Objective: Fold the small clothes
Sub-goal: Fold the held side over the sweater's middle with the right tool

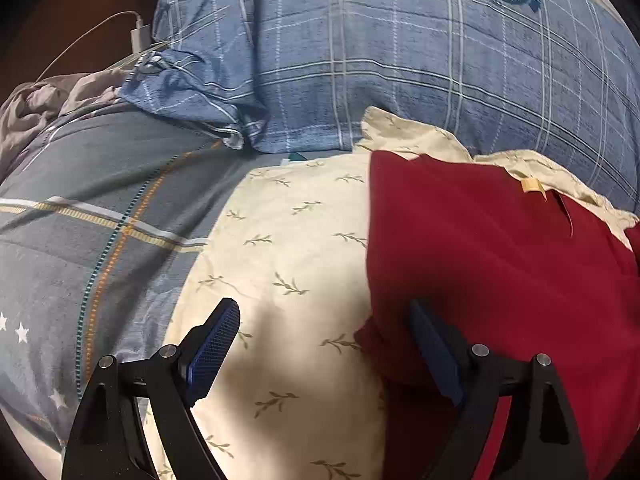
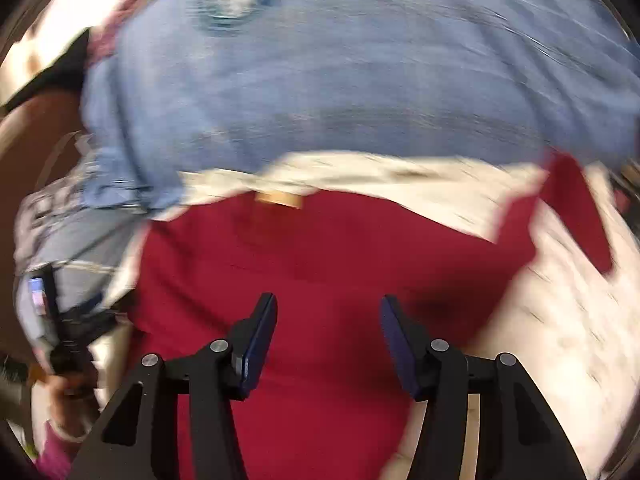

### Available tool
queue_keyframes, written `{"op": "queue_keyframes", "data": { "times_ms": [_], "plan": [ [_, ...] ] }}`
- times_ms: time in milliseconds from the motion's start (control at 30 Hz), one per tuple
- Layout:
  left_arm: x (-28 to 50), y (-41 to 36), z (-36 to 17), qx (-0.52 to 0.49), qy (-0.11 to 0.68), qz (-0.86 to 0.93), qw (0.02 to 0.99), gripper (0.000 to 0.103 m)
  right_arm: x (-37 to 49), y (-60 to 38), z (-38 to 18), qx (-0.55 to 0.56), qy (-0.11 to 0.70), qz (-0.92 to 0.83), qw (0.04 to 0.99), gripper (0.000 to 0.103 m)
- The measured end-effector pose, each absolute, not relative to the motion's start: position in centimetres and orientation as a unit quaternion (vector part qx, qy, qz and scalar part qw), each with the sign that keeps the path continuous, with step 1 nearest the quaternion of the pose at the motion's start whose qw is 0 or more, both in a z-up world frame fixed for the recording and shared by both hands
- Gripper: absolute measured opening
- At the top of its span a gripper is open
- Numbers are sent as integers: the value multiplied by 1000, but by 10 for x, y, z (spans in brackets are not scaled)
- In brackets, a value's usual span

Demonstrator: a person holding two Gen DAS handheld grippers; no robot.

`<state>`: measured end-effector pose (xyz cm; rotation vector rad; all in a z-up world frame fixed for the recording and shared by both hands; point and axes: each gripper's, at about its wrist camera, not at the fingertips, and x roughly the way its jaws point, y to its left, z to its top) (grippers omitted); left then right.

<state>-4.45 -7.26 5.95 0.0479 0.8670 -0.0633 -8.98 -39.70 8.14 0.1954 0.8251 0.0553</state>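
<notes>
On the bed, near side: red garment [image 1: 500, 272] lies on the cream leaf-print cloth [image 1: 288, 248], with the blue plaid pillow [image 1: 400, 60] just beyond both.

Grip state: my left gripper [image 1: 324, 336] is spread wide with nothing between the pads. One finger hangs over the cream cloth, the other sits at the garment's left edge; can't tell if it touches. My right gripper [image 2: 328, 336] is parted too, over the middle of the red garment [image 2: 320, 248], pads clear of the fabric. Neither hand holds anything.

Progress, my read: the garment's left edge runs straight and its tag [image 1: 532, 186] sits at the far edge, so it looks spread out or maybe folded once. A red flap [image 2: 576, 216] sticks out at far right, looking like a sleeve not yet tucked. No neat final packet, so most folding is left. Next I'd pinch the near-left corner.

View differences:
- Left wrist view is sharp: shows the grey striped bedsheet [image 1: 100, 208] to the left, a white charger and cable [image 1: 140, 34] far left, and the pillow's round badge.
- Right wrist view is motion-blurred, detail poor, but it alone shows the garment's full width, the right flap, and my other hand [image 2: 68, 392] at its left edge.
</notes>
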Motion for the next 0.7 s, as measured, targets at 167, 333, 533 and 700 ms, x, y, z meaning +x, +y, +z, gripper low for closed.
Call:
{"op": "queue_keyframes", "data": {
  "times_ms": [167, 333, 533, 700],
  "plan": [
    [-41, -61, 57, 12, 415, -13, 909, 86, -32, -311, 56, 29, 418, 121, 900, 58],
    [-37, -43, 57, -7, 413, 6, 911, 86, 24, -259, 24, 1, 438, 146, 887, 58],
    [-27, -26, 58, -43, 411, 20, 910, 86, 56, -245, -2, -29, 469, 160, 868, 9],
    [-25, -23, 59, -47, 407, 24, 912, 86, 62, -237, 14, -57, 437, 142, 886, 4]
  ]
}}
